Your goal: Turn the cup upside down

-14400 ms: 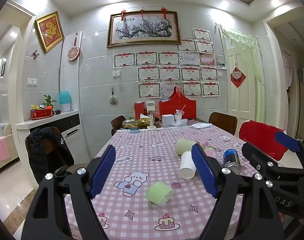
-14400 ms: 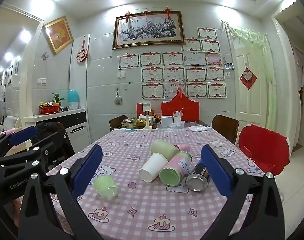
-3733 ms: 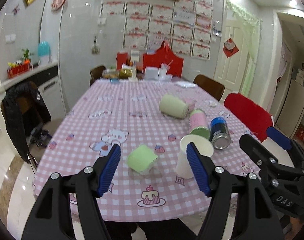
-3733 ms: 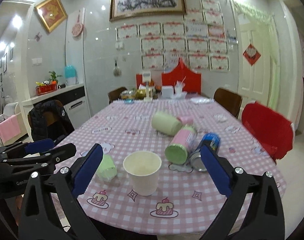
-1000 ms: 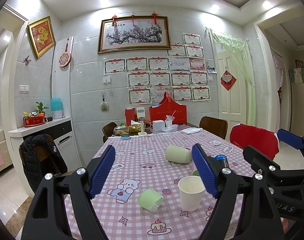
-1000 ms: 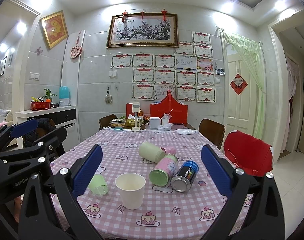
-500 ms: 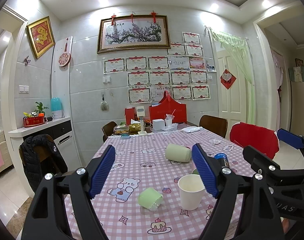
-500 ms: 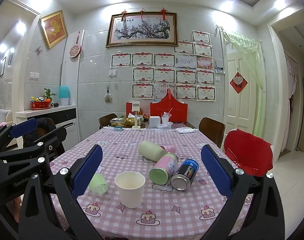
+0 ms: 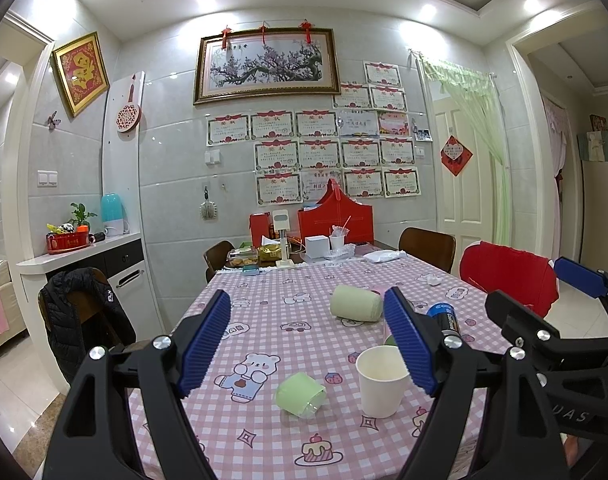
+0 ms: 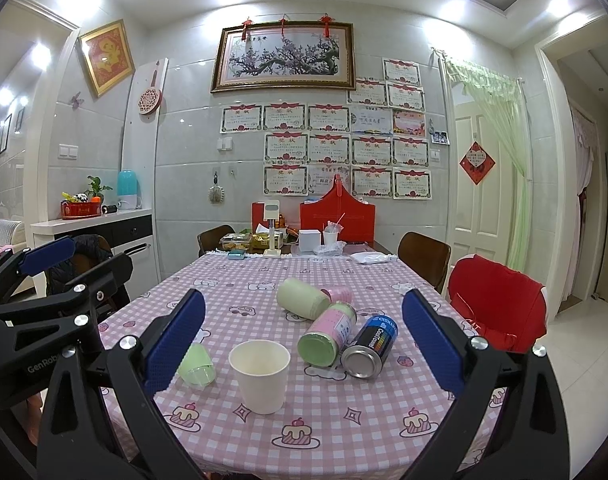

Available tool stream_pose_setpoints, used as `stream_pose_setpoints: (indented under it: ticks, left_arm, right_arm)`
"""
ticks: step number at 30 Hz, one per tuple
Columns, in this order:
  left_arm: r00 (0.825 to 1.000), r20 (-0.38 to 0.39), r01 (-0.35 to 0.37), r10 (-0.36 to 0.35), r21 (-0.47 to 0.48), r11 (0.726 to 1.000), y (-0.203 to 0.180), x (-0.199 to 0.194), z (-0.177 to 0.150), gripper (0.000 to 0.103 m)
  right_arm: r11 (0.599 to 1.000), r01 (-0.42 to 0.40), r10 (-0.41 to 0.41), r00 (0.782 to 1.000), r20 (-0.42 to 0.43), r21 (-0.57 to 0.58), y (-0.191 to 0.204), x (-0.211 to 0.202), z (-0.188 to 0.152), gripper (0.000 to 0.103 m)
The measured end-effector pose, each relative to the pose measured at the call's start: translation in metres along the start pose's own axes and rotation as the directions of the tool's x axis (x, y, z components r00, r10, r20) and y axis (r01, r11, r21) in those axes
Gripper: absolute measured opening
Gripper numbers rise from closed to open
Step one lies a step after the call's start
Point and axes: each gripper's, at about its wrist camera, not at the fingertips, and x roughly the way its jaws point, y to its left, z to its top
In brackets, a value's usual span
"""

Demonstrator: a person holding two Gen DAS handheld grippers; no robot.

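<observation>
A white paper cup (image 10: 259,376) stands upright, mouth up, on the pink checked tablecloth (image 10: 344,432) near the front edge; it also shows in the left wrist view (image 9: 382,382). A small green plastic cup (image 9: 299,394) lies on its side left of it, also seen in the right wrist view (image 10: 197,368). My left gripper (image 9: 306,340) is open and empty, held back above the table's front. My right gripper (image 10: 304,344) is open and empty, also back from the cup. Neither touches anything.
A pale green jar (image 10: 301,300), a pink-labelled jar (image 10: 328,334) and a dark drink can (image 10: 370,346) lie on their sides behind the paper cup. Boxes and clutter (image 10: 316,236) sit at the table's far end. A red-covered chair (image 10: 496,304) stands at the right, a chair with a black jacket (image 9: 83,316) at the left.
Compared with 14 s ago, the white paper cup that lay on its side now stands upright nearer the front. In the last second both grippers have barely moved.
</observation>
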Motion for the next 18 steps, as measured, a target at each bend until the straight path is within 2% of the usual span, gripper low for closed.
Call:
stream_pose_setpoints:
  ticks: [18]
  left_arm:
    - [1.0,-0.004,0.002,-0.002,0.003,1.0,0.0041,0.0005,-0.0049,0.078]
  right_arm:
    - [1.0,-0.001,0.001,1.0,-0.004,0.003,0.0016,0.0005,-0.0025,0.095]
